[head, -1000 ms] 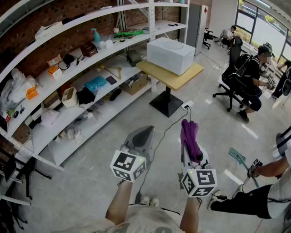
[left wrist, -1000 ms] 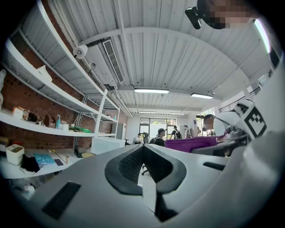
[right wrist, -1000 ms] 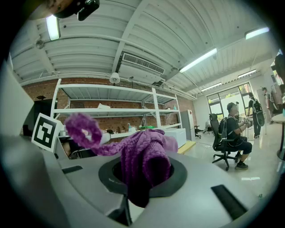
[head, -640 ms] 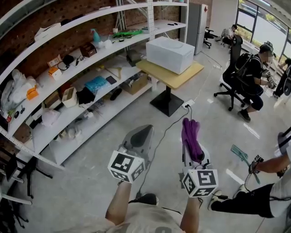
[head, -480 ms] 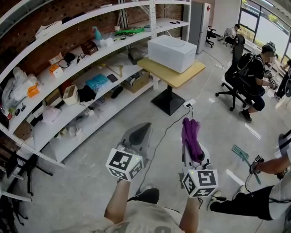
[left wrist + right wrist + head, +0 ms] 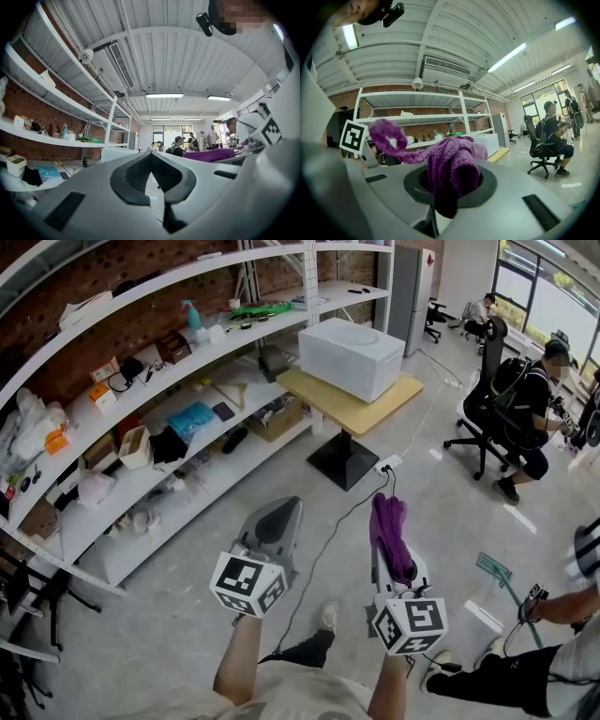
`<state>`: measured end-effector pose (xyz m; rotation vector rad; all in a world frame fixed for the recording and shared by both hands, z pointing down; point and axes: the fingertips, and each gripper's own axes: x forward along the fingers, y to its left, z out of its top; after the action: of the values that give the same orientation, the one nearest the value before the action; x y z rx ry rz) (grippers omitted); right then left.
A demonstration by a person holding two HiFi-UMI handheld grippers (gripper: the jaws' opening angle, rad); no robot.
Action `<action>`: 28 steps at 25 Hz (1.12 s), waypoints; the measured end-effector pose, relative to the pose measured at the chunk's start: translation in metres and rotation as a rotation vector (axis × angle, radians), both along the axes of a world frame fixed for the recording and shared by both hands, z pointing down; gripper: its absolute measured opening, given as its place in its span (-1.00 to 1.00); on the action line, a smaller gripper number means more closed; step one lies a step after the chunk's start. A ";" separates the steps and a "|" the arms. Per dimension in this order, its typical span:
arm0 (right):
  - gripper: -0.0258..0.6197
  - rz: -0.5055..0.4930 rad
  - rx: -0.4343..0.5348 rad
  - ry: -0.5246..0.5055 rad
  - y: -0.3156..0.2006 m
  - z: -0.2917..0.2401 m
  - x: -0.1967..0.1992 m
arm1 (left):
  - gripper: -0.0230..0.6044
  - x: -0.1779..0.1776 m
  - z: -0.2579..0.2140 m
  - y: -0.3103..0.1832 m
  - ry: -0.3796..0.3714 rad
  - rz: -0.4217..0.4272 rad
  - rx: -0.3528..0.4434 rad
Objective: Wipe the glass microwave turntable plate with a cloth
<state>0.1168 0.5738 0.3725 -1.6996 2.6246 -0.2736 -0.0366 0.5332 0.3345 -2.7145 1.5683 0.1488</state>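
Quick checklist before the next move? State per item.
1. Cloth gripped: ok. The purple cloth is clamped in the right hand-held gripper.
2. Left hand-held gripper free: ok. Jaws together, nothing between them.
3. Glass turntable plate located: not ok. It shows in no view.
4. Work area in reach: not ok. The white box on the wooden table stands well across the floor.
5. Walking path: not ok. A cable lies on the floor towards the table.
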 end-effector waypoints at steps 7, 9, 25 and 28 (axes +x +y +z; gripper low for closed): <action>-0.76 -0.016 -0.005 0.008 -0.102 0.004 0.018 | -0.92 0.002 0.004 -0.096 0.045 -0.048 0.005; -0.76 -0.019 0.002 0.005 -0.131 -0.001 0.022 | -0.92 0.003 0.000 -0.122 0.045 -0.052 0.014; -0.76 -0.031 -0.022 0.020 -0.275 -0.006 0.023 | -0.92 0.010 -0.004 -0.260 0.029 -0.045 0.033; -0.76 -0.041 -0.006 0.047 -0.301 -0.008 0.016 | -0.92 0.008 0.000 -0.289 0.054 -0.045 0.019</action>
<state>0.1329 0.2724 0.3641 -1.6757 2.6977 -0.2451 -0.0291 0.2446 0.3349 -2.6810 1.6313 0.2374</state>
